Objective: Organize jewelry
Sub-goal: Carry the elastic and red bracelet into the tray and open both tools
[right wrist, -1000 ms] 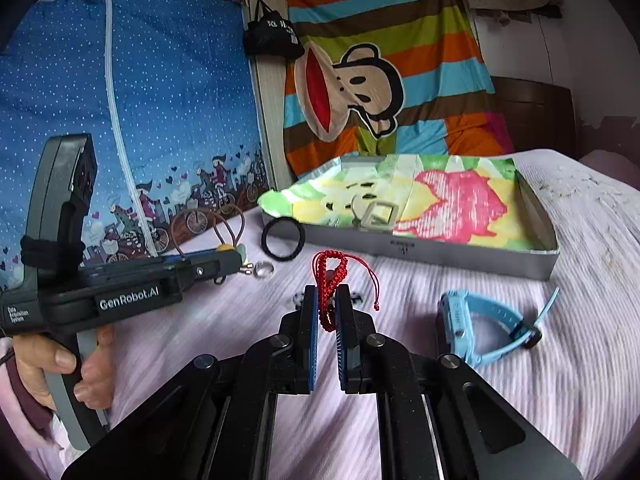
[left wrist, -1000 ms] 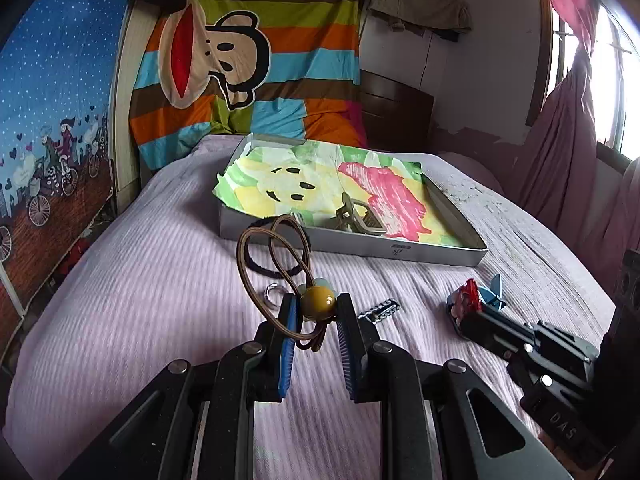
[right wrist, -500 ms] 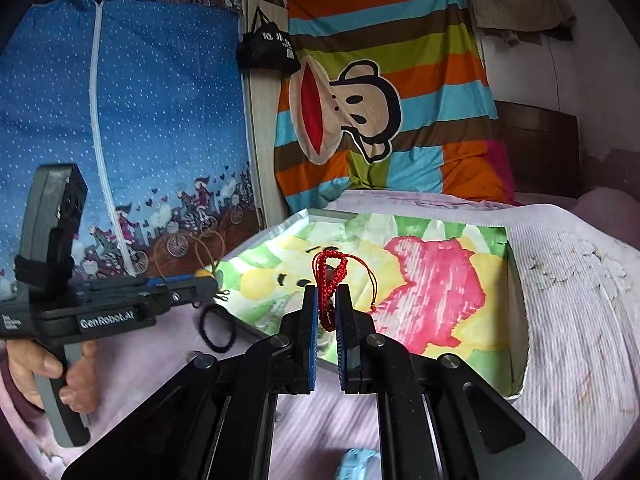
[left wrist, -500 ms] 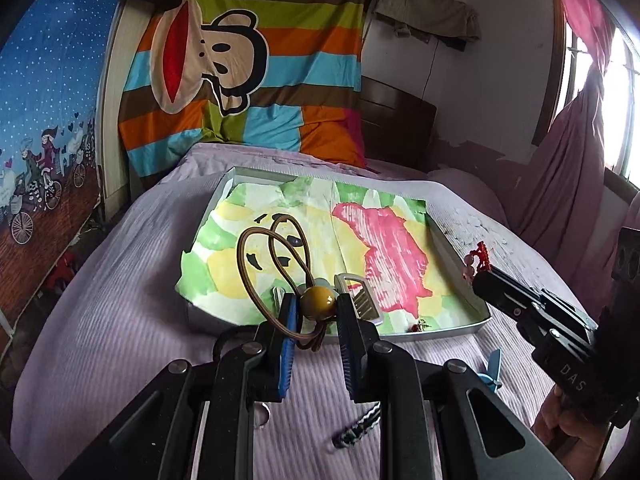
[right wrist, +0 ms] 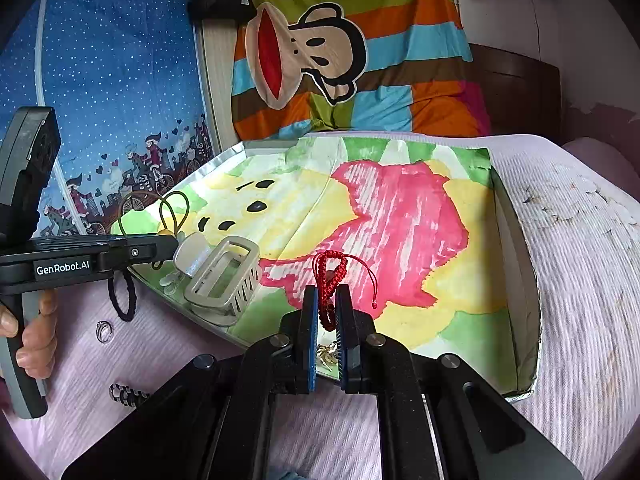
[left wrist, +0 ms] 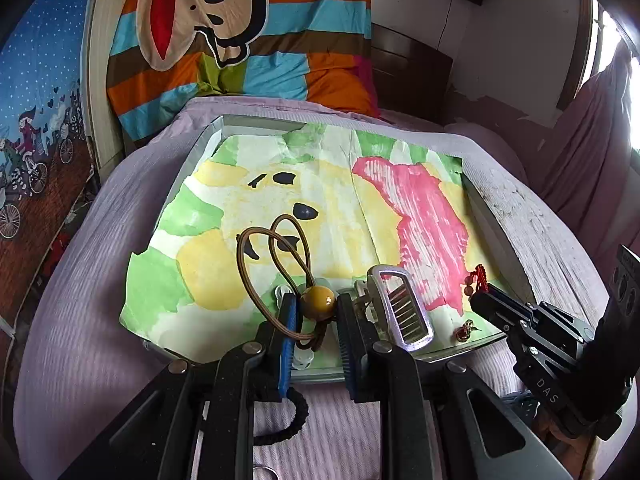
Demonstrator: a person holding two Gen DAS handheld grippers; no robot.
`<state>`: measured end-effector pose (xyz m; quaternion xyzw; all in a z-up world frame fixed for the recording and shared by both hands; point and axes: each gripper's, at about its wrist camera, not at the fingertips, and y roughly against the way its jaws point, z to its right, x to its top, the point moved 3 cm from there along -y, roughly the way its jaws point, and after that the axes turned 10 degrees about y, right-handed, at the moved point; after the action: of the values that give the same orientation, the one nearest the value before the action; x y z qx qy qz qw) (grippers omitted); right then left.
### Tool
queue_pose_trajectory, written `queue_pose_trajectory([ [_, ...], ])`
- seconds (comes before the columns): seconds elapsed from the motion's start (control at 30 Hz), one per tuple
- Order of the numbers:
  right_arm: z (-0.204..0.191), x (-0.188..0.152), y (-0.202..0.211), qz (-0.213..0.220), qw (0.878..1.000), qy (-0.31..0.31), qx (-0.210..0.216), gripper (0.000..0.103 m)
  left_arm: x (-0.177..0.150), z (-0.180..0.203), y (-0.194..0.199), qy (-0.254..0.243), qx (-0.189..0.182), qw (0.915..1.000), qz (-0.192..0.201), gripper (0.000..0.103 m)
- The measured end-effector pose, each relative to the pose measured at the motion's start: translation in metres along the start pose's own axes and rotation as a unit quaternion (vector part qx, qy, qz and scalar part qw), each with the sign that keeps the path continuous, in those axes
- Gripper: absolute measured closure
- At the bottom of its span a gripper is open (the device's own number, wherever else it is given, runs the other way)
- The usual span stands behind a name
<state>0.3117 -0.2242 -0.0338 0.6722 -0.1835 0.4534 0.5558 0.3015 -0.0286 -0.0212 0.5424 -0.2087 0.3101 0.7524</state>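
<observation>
My left gripper (left wrist: 316, 308) is shut on a brown elastic hair tie (left wrist: 276, 252) with a yellow bead (left wrist: 317, 302), held over the near edge of the grey tray (left wrist: 204, 148). The tray is lined with a green, yellow and pink painted sheet (left wrist: 320, 200). My right gripper (right wrist: 327, 300) is shut on a red braided cord bracelet (right wrist: 330, 268), also above the tray's near part. A silver hair claw clip (left wrist: 400, 308) lies in the tray between both grippers. A small gold and red earring (left wrist: 464, 330) lies near the tray's front right corner.
On the lilac bedspread in front of the tray lie a black hair tie (right wrist: 122, 296), a silver ring (right wrist: 104, 330) and a black-and-white striped clip (right wrist: 126, 394). A person's hand (right wrist: 34, 340) holds the left gripper's handle. A striped monkey blanket (right wrist: 340, 60) hangs behind.
Both grippers have moved forward from above the bedspread to over the tray's near part, each still holding its item. The blue watch has dropped out of view.
</observation>
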Motion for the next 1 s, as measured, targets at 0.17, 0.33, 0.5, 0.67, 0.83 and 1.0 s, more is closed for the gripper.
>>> queue_pose_trajectory([
  [0.17,-0.003,-0.003,-0.003,-0.009,1.0,0.006,-0.002,0.095,-0.002,0.001,-0.007,-0.003,0.005,0.9999,-0.014,0.084],
  [0.33,-0.003,-0.004,-0.006,-0.018,1.0,0.004,0.0,0.095,-0.004,-0.001,-0.009,0.005,0.004,0.9998,-0.016,0.084],
  [0.5,-0.002,-0.006,-0.009,-0.023,1.0,0.002,0.001,0.094,-0.004,0.0,-0.009,0.006,0.009,0.9999,-0.01,0.084],
  [0.67,-0.001,-0.006,-0.008,-0.022,1.0,0.0,0.001,0.09,-0.007,-0.002,-0.006,0.006,0.019,0.9998,0.003,0.084],
  [0.83,0.0,-0.006,-0.005,-0.018,1.0,0.0,-0.001,0.086,-0.007,-0.002,-0.002,0.004,0.024,0.9996,0.014,0.076],
  [1.0,0.0,-0.005,0.001,-0.006,1.0,-0.006,-0.005,0.069,-0.008,-0.002,0.005,0.002,0.027,0.9993,0.026,0.065],
])
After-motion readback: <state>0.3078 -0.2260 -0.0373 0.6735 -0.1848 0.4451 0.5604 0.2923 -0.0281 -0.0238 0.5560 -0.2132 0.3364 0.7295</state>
